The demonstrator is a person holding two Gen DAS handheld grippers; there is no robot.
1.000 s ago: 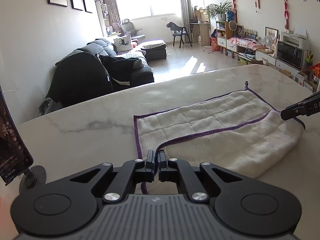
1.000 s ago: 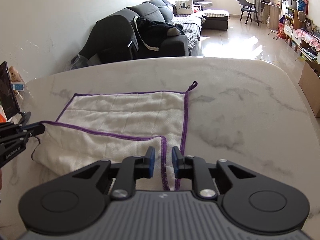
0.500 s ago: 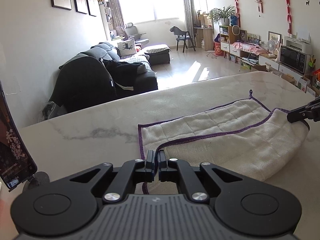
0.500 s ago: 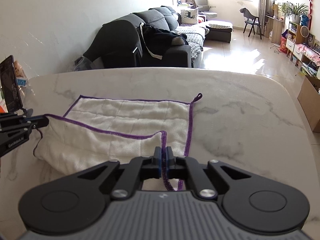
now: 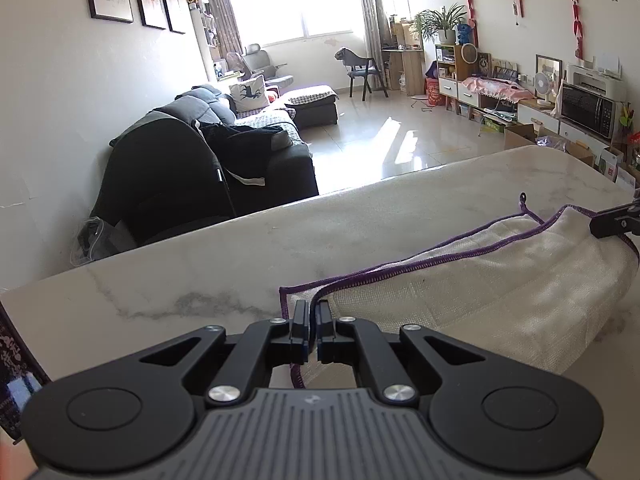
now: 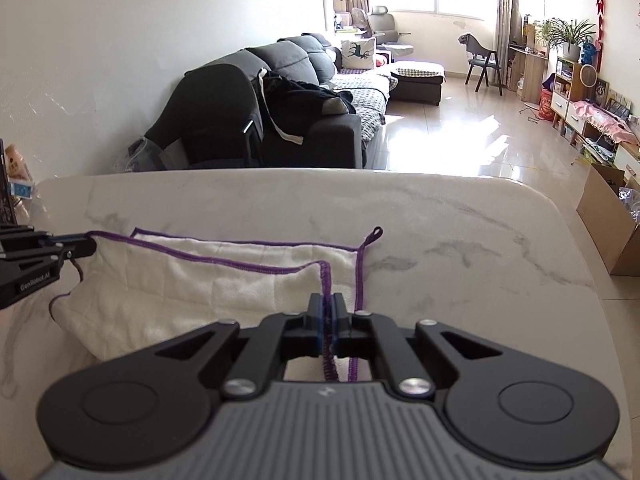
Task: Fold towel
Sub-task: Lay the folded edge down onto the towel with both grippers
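Note:
A white towel [image 5: 500,280] with purple stitched edging lies on the marble table [image 5: 200,276], its near half raised over the far half. My left gripper [image 5: 313,309] is shut on the towel's near left corner. My right gripper [image 6: 328,304] is shut on the towel's [image 6: 180,280] purple hem at the near right corner. Each gripper shows in the other view: the right one at the right edge [image 5: 612,222], the left one at the left edge [image 6: 60,246]. A hanging loop [image 6: 374,234] sticks out at the far right corner.
A phone on a stand [image 5: 16,364] is at the table's left edge. The table's [image 6: 500,240] far edge drops to a living room with a dark sofa [image 5: 208,160] and a cardboard box [image 6: 608,216] on the floor at right.
The right gripper closed on the towel's near right corner. Both grippers have lifted the near edge and carried it forward, so the upper layer now covers more of the far half.

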